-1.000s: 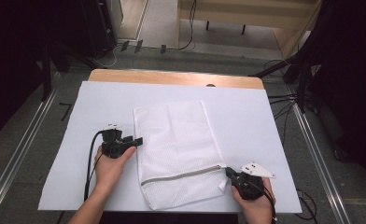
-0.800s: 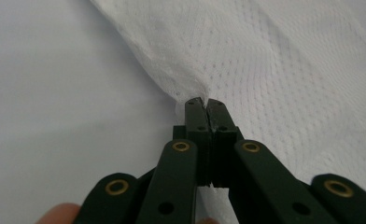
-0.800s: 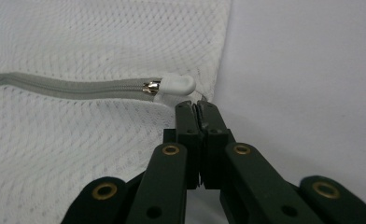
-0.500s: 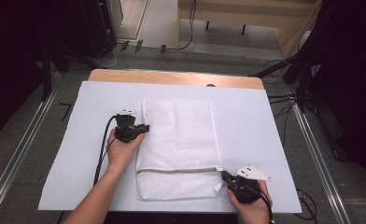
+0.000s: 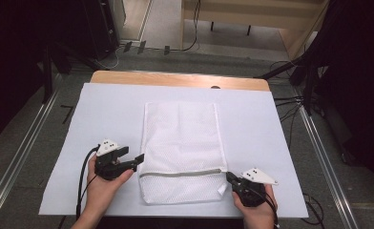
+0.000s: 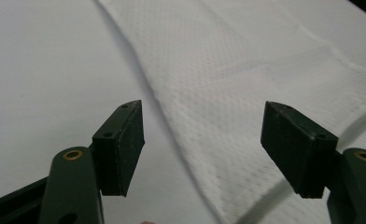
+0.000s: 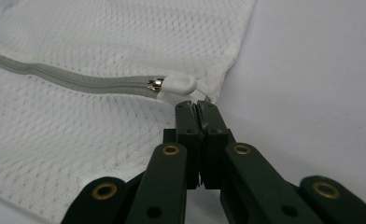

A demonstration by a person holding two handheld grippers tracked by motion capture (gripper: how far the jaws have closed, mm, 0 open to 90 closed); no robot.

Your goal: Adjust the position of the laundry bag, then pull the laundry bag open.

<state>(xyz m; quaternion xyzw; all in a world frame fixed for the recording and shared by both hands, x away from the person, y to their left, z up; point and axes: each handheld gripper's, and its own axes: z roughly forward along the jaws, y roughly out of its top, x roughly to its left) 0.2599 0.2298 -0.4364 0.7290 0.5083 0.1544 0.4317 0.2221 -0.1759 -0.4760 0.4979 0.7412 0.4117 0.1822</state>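
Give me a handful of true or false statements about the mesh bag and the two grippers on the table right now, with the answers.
1. The left gripper has its jaws spread apart. True.
2. The right gripper is wide open. False: its jaws are pressed together, next to the zipper pull.
3. The mesh bag lies flat on a white sheet. True.
4. The zipper runs across the bag's far end. False: it runs across the end nearer the person.
5. The bag is black. False: it is white.
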